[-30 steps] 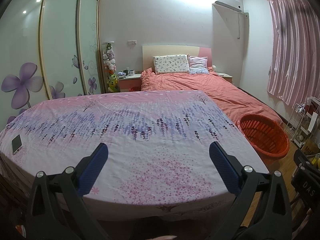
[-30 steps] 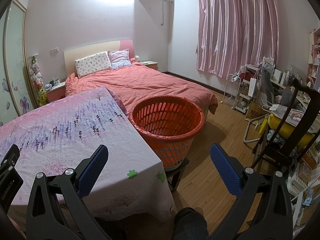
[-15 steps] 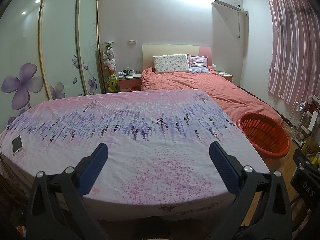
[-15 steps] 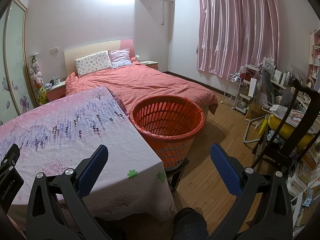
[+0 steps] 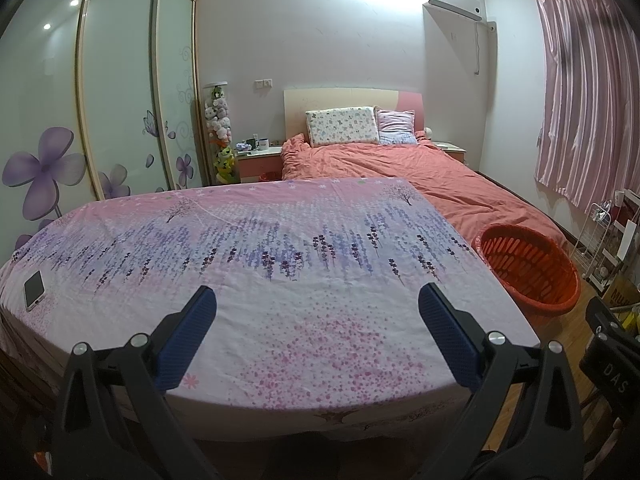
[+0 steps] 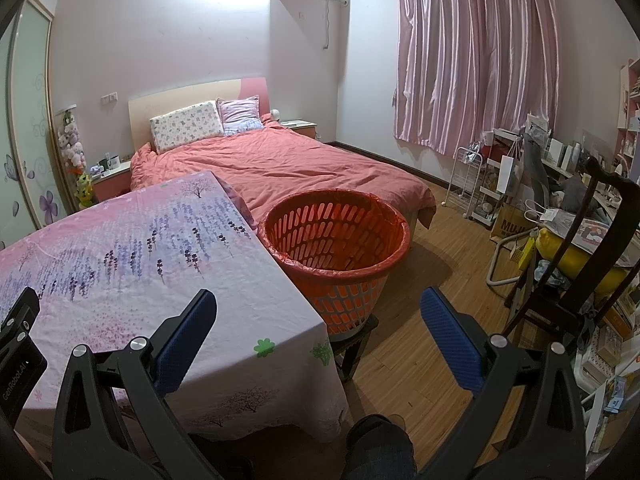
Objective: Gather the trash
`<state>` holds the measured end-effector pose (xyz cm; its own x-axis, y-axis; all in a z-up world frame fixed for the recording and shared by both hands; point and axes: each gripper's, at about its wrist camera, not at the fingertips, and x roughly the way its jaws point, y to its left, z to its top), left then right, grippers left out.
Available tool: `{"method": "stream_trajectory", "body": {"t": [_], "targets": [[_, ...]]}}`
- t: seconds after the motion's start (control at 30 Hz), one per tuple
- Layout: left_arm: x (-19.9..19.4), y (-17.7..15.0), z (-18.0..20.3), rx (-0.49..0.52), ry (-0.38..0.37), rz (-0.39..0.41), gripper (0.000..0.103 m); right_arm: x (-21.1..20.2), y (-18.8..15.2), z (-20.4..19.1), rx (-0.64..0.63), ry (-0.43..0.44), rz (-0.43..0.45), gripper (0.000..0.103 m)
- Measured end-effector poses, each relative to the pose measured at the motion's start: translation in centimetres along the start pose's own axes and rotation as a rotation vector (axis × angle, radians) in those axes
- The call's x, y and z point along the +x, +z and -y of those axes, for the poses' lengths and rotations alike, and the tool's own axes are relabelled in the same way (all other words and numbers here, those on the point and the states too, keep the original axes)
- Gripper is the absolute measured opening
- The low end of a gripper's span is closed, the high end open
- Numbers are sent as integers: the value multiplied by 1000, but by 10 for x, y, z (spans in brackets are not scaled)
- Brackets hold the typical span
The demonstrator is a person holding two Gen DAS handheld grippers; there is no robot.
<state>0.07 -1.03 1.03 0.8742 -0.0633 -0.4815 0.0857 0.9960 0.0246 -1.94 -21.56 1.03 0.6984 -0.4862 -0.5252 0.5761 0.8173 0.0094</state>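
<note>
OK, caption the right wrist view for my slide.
Open right gripper over the floral tablecloth's edge, facing an empty orange basket beside the bed.

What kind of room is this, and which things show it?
Very likely a home bedroom: a made bed with pillows stands against the far wall, beside a sliding-door wardrobe. Pink curtains cover the window, and an orange basket stands by the cloth-covered table.

Orange slatted basket (image 6: pixel 338 240) (red liner inside) stands upright beside the table (image 6: pixel 240 300).
</note>
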Motion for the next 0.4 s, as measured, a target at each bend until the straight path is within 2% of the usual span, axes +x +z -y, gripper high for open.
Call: {"method": "stream_trajectory", "body": {"t": [0.4], "targets": [[2, -2, -5, 1, -1, -3, 99, 0, 1, 0, -1, 0, 0, 101]]}}
